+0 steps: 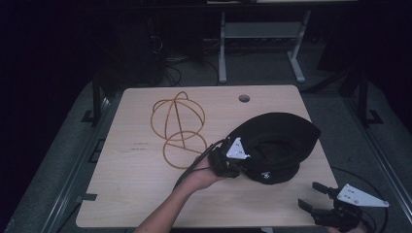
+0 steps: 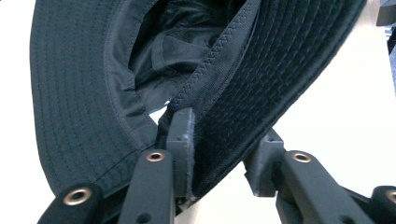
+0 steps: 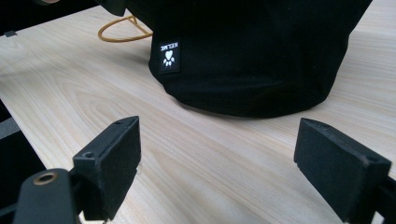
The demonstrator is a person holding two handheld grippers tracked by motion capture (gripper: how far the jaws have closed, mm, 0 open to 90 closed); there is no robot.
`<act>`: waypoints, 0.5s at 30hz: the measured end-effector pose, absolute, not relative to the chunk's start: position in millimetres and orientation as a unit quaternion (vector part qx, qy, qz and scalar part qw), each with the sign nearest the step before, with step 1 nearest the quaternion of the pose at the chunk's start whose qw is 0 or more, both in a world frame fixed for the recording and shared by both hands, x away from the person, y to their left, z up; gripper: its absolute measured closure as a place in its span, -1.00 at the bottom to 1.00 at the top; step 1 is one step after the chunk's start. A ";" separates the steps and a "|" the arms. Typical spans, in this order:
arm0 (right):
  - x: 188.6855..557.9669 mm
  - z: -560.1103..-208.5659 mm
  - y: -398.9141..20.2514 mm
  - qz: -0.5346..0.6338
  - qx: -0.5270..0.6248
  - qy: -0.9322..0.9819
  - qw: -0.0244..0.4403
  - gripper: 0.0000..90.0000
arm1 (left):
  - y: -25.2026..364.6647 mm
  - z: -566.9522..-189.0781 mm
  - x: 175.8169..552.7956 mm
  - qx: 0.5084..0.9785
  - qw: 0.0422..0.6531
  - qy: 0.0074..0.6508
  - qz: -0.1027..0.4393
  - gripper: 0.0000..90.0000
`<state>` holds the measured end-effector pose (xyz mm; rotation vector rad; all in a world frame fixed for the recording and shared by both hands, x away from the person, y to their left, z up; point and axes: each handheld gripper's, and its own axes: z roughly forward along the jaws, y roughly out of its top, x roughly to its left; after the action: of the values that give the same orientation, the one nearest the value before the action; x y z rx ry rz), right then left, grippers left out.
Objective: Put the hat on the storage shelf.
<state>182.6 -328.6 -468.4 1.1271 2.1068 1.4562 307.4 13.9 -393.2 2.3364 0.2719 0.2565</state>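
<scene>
The black bucket hat (image 1: 279, 145) lies on the right half of the wooden table (image 1: 136, 194), crown toward the near edge, brim turned up and away. A wire hat stand (image 1: 178, 127) of orange loops lies flat just to its left, apart from the hat.

The left gripper (image 1: 232, 158) is at the hat's left side. In the left gripper view the folded brim (image 2: 224, 93) sits between the jaws: one pad presses the fabric from the inside and the other is closing on the outer face. The far pad appears to touch the brim, though the fold hides the contact line, so the firmness of the grip cannot be confirmed. The right gripper (image 1: 311, 196) hovers at the near right corner of the table, jaws spread wide with nothing between them, facing the crown and its small white paw label (image 3: 168, 55), well short of it.

Step in hand, by judgement: taking hold of the hat by its brim, most likely to seat it on the wire stand.

Next move calls for a secure pinch on the brim before lifting, the right gripper taking the opposite edge to hold the opening spread. The stand probably needs setting upright first.
</scene>
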 end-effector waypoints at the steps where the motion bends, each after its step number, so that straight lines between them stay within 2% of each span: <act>1: 183.1 -468.3 -328.2 0.513 0.397 0.742 0.170 -0.68 | 13.8 -393.1 307.0 0.914 0.380 0.103 0.100 0.58; 9: 184.5 -467.9 -327.7 0.515 0.399 0.738 0.174 -0.68 | 12.8 -392.0 303.2 0.907 0.400 0.088 0.099 0.89; 15: 186.8 -467.5 -326.0 0.521 0.401 0.733 0.173 -0.68 | 15.6 -385.8 301.5 0.896 0.425 0.092 0.091 0.90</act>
<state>186.8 -326.0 -467.5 1.1380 2.0810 1.4784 301.5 15.6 -385.8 2.2411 0.2289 0.2275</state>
